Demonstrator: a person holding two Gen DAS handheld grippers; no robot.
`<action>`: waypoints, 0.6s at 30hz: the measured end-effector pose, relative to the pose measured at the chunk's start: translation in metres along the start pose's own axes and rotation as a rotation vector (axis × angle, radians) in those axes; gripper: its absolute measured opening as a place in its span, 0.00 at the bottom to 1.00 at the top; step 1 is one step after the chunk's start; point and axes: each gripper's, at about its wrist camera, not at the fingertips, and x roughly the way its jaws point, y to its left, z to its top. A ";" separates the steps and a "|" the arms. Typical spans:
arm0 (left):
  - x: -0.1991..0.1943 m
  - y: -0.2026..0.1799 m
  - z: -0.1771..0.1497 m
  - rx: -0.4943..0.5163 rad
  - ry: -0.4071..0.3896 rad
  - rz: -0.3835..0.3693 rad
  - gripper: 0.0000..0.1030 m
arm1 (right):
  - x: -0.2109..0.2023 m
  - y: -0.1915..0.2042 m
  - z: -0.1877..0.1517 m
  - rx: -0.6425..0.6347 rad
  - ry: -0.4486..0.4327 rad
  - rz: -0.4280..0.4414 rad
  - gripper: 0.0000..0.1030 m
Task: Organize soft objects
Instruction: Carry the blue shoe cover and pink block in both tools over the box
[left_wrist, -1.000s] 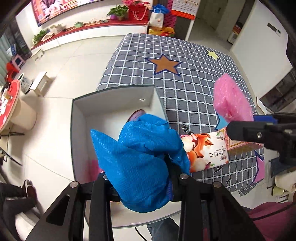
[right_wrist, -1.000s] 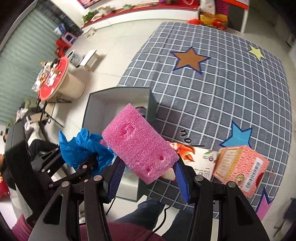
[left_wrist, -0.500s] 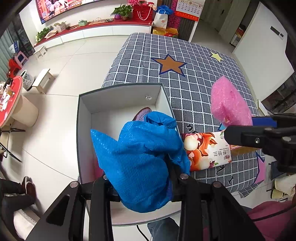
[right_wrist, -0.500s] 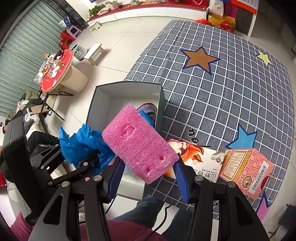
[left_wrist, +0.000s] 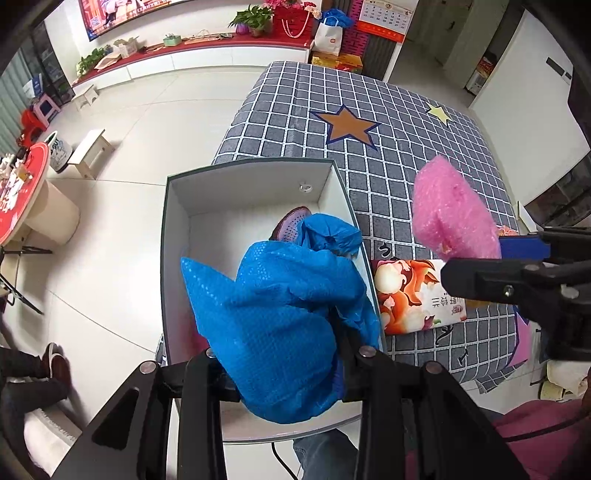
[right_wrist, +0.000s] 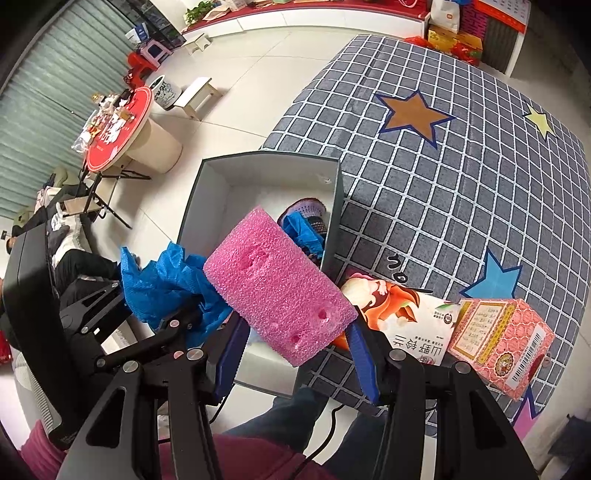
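My left gripper (left_wrist: 284, 350) is shut on a crumpled blue plastic bag (left_wrist: 280, 317), held above the open grey box (left_wrist: 173, 258) at the table's near left edge. A purple knitted item (left_wrist: 291, 221) lies inside the box, partly hidden by the bag. My right gripper (right_wrist: 295, 336) is shut on a pink foam block (right_wrist: 277, 284), which hangs over the box's right wall (right_wrist: 332, 221). In the right wrist view the left gripper (right_wrist: 192, 325) and the blue bag (right_wrist: 166, 280) show at the left. In the left wrist view the pink foam block (left_wrist: 450, 214) shows at the right.
A printed snack packet (right_wrist: 406, 314) and a pink carton (right_wrist: 502, 339) lie on the grey checked tablecloth (right_wrist: 461, 184) right of the box. A person's legs (right_wrist: 288, 424) are below the table edge. A red round table (right_wrist: 118, 125) and stools stand on the floor to the left.
Both grippers drifted slightly toward the box with their loads. The box's interior now shows more fully in both views. Neither grip changed.
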 end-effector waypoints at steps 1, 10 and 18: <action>0.000 0.001 0.000 -0.003 0.001 0.000 0.35 | 0.001 0.001 0.000 -0.004 0.002 0.001 0.52; 0.003 0.008 -0.001 -0.035 0.013 0.007 0.35 | 0.003 0.007 0.001 -0.015 0.006 0.007 0.52; 0.008 0.013 -0.004 -0.061 0.035 0.006 0.35 | 0.005 0.009 0.001 -0.020 0.015 0.009 0.52</action>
